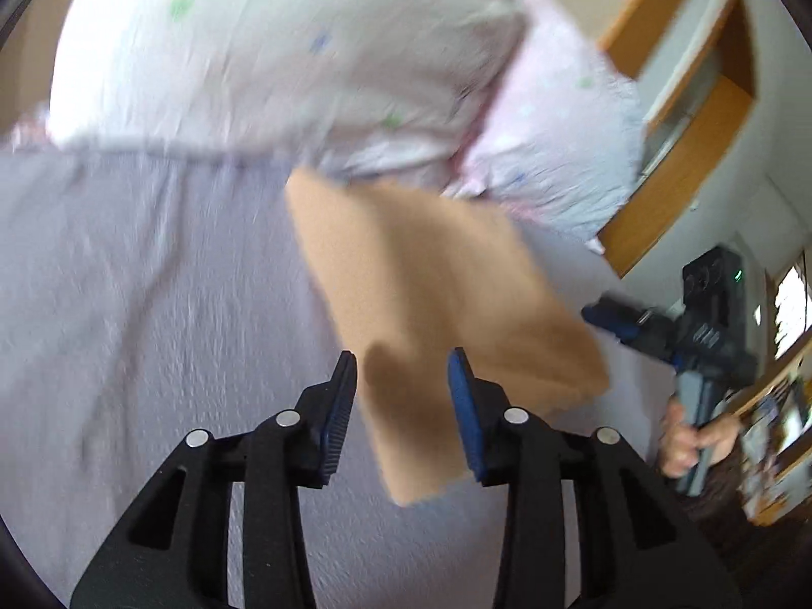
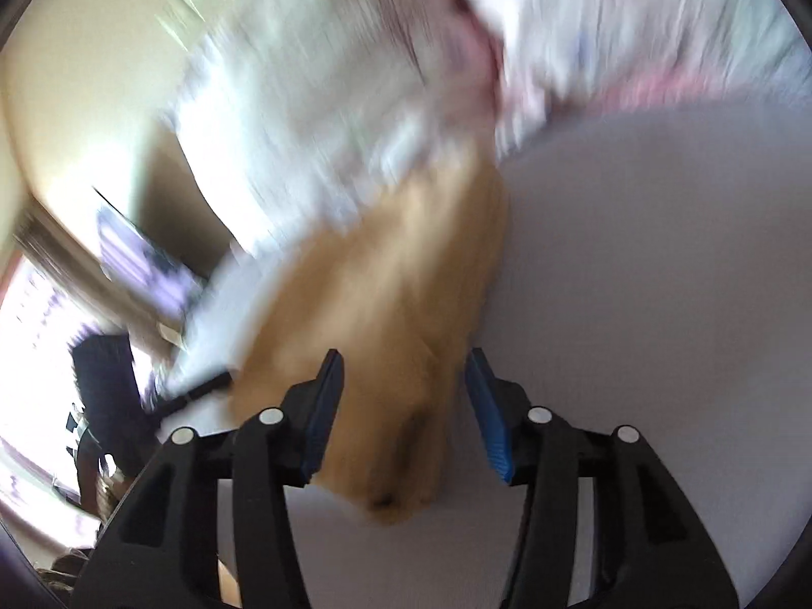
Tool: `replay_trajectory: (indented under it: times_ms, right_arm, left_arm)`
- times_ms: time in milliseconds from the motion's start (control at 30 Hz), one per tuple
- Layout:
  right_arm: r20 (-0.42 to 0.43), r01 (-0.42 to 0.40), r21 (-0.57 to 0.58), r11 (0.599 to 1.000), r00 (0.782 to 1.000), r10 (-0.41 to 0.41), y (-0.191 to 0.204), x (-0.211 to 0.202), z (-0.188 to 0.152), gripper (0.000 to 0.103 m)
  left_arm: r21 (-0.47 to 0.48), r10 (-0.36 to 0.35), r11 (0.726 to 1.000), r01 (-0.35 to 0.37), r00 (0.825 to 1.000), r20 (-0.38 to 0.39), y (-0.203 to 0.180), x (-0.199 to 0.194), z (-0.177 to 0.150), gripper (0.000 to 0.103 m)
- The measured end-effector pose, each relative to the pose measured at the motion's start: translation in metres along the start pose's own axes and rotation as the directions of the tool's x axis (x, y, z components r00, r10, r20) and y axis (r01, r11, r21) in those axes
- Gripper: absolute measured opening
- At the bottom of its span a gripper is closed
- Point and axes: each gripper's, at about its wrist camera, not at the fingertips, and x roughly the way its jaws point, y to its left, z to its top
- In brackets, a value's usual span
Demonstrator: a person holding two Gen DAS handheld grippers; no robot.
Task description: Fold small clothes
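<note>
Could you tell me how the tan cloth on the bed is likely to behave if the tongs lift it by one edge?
The tan cloth lies flat and thin on the bed sheet, so it will probably droop. It looks light. Its folded layers may fall open.

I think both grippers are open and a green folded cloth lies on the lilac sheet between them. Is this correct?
Not quite: the folded cloth is tan, not green, as the left wrist view shows. The rest holds: the left gripper and right gripper are open, and the cloth lies on the lilac sheet.

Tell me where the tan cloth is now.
In both wrist views the tan cloth lies on the lilac sheet, before each open gripper, below the white pillows.
</note>
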Motion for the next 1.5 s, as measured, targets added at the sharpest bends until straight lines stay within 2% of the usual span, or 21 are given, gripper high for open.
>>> replay_trajectory:
  times_ms: [67,167,200,233,300,333,367,433,500,533,600,633,700,767,833,900,1033,1167,1300,1400,1500]
  right_arm:
    - [-0.012,-0.144,0.028,0.989,0.989,0.145,0.016,-0.003,-0.004,0.068]
    - [-0.099,-0.230,0.103,0.968,0.966,0.240,0.022,0.021,-0.017,0.071]
    - [-0.123,-0.215,0.139,0.967,0.965,0.232,0.017,0.031,-0.023,0.071]
    - [-0.144,-0.140,0.178,0.974,0.975,0.167,0.004,0.041,-0.030,0.071]
    - [-0.167,-0.046,0.234,0.971,0.982,0.086,-0.018,0.050,-0.038,0.065]
    - [-0.152,-0.066,0.283,0.957,0.982,0.113,-0.031,0.049,-0.045,0.050]
    - [-0.136,-0.086,0.318,0.944,0.981,0.136,-0.039,0.046,-0.048,0.044]
    - [-0.136,-0.075,0.309,0.948,0.983,0.122,-0.037,0.040,-0.051,0.044]
    - [-0.114,-0.054,0.242,0.969,0.990,0.084,-0.023,0.027,-0.053,0.065]
    - [-0.081,-0.045,0.180,0.983,0.995,0.060,-0.014,0.015,-0.055,0.081]
    - [-0.026,0.014,0.045,0.999,1.000,-0.013,0.010,-0.006,-0.061,0.092]
    - [-0.008,0.063,-0.012,0.998,0.998,-0.063,0.020,-0.013,-0.066,0.098]
    - [0.023,0.209,-0.084,0.974,0.978,-0.208,0.035,-0.020,-0.080,0.101]
    - [0.023,0.338,-0.126,0.933,0.941,-0.337,0.041,-0.019,-0.094,0.101]
    - [0.005,0.392,-0.173,0.903,0.918,-0.398,0.048,-0.009,-0.105,0.101]
    - [-0.021,0.422,-0.199,0.884,0.900,-0.434,0.049,0.001,-0.112,0.101]
    - [-0.054,0.521,-0.254,0.815,0.834,-0.550,0.053,0.026,-0.115,0.101]
    - [-0.077,0.525,-0.266,0.808,0.824,-0.561,0.054,0.032,-0.122,0.101]
    - [-0.085,0.529,-0.286,0.799,0.817,-0.571,0.060,0.037,-0.125,0.101]
    - [-0.083,0.562,-0.309,0.767,0.787,-0.611,0.062,0.042,-0.128,0.101]
    - [-0.089,0.567,-0.297,0.768,0.785,-0.613,0.062,0.041,-0.126,0.101]
  left_arm:
    - [0.064,-0.036,0.997,0.034,0.999,0.024,-0.024,-0.005,0.000,0.064]
    - [0.172,-0.045,0.984,0.048,0.999,-0.022,-0.054,0.011,-0.007,0.067]
    - [0.197,-0.026,0.980,0.034,0.999,-0.044,-0.059,0.018,-0.013,0.067]
    - [0.216,0.000,0.976,0.017,0.997,-0.079,-0.063,0.028,-0.014,0.067]
    - [0.251,0.079,0.968,-0.033,0.981,-0.178,-0.059,0.047,-0.026,0.065]
    - [0.259,0.091,0.965,-0.038,0.977,-0.194,-0.057,0.047,-0.031,0.065]
    - [0.278,0.088,0.960,-0.038,0.981,-0.171,-0.057,0.043,-0.035,0.065]
    - [0.274,0.086,0.961,-0.038,0.983,-0.163,-0.056,0.031,-0.035,0.065]
    - [0.244,0.068,0.969,-0.034,0.989,-0.134,-0.060,0.017,-0.034,0.066]
    - [0.230,0.063,0.972,-0.035,0.991,-0.116,-0.062,0.007,-0.035,0.067]
    - [0.202,0.096,0.976,-0.080,0.993,-0.072,-0.061,-0.011,-0.045,0.093]
    - [0.187,0.153,0.972,-0.142,0.987,-0.045,-0.062,-0.018,-0.050,0.099]
    - [0.170,0.285,0.945,-0.279,0.958,-0.014,-0.067,-0.022,-0.059,0.102]
    - [0.152,0.417,0.901,-0.407,0.908,-0.040,-0.066,-0.016,-0.063,0.102]
    - [0.133,0.460,0.884,-0.448,0.884,-0.079,-0.063,-0.011,-0.064,0.102]
    - [0.112,0.455,0.889,-0.445,0.884,-0.103,-0.057,-0.006,-0.063,0.102]
    - [0.096,0.467,0.884,-0.458,0.875,-0.126,-0.050,0.002,-0.061,0.102]
    - [0.083,0.473,0.881,-0.466,0.865,-0.167,-0.044,0.015,-0.061,0.102]
    - [0.115,0.513,0.858,-0.500,0.842,-0.166,-0.050,0.017,-0.068,0.102]
    - [0.106,0.517,0.856,-0.506,0.838,-0.174,-0.049,0.018,-0.068,0.102]
    - [0.103,0.519,0.855,-0.509,0.835,-0.182,-0.049,0.018,-0.069,0.102]
